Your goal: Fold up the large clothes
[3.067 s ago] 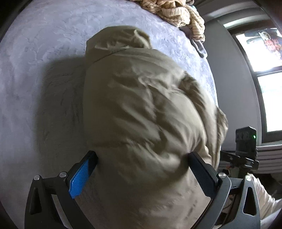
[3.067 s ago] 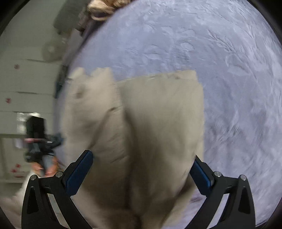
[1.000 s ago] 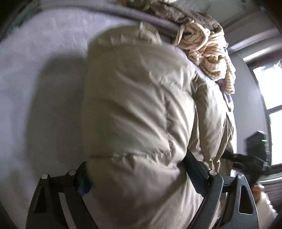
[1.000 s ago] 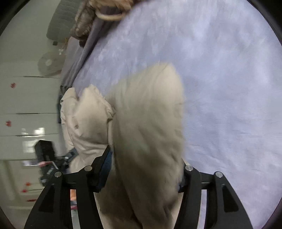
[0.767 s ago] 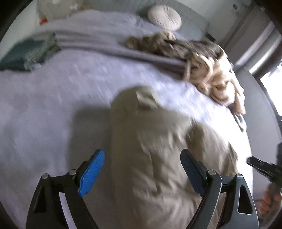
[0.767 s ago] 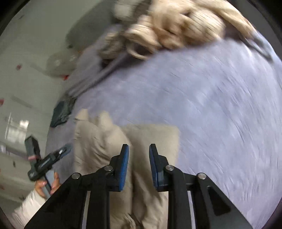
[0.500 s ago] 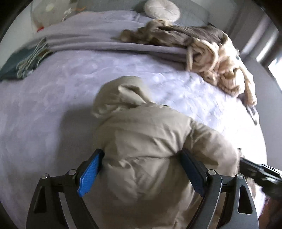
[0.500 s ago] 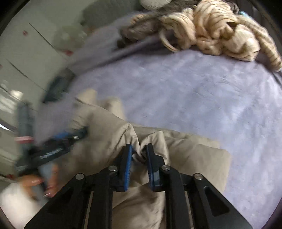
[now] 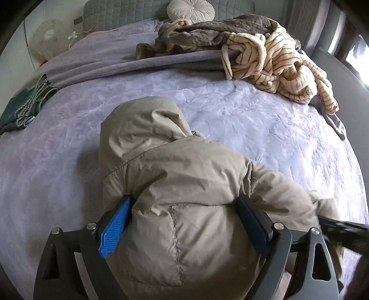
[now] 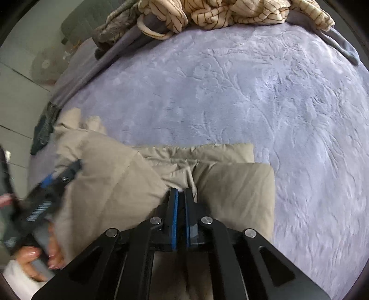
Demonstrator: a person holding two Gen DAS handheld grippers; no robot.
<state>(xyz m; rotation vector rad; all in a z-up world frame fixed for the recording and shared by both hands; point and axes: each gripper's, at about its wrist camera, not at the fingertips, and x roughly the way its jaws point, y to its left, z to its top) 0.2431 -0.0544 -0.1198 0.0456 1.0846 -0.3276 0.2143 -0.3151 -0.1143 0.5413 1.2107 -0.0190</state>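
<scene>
Left wrist view: close above jacket (image 9: 184, 196), facing 12 o'clock toward headboard (image 9: 138, 11). Right wrist view: close, facing across bed (image 10: 253, 92). Shared: jacket, bed, striped blanket (image 9: 276, 62).

Striped robe (image 9: 279, 67) on lavender bedspread (image 9: 265, 129)

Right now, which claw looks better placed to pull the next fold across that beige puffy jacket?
The right claw, probably: its jaws are shut on a fold of the beige puffy hooded jacket. The left claw is open, only straddling the jacket's bulk.
</scene>
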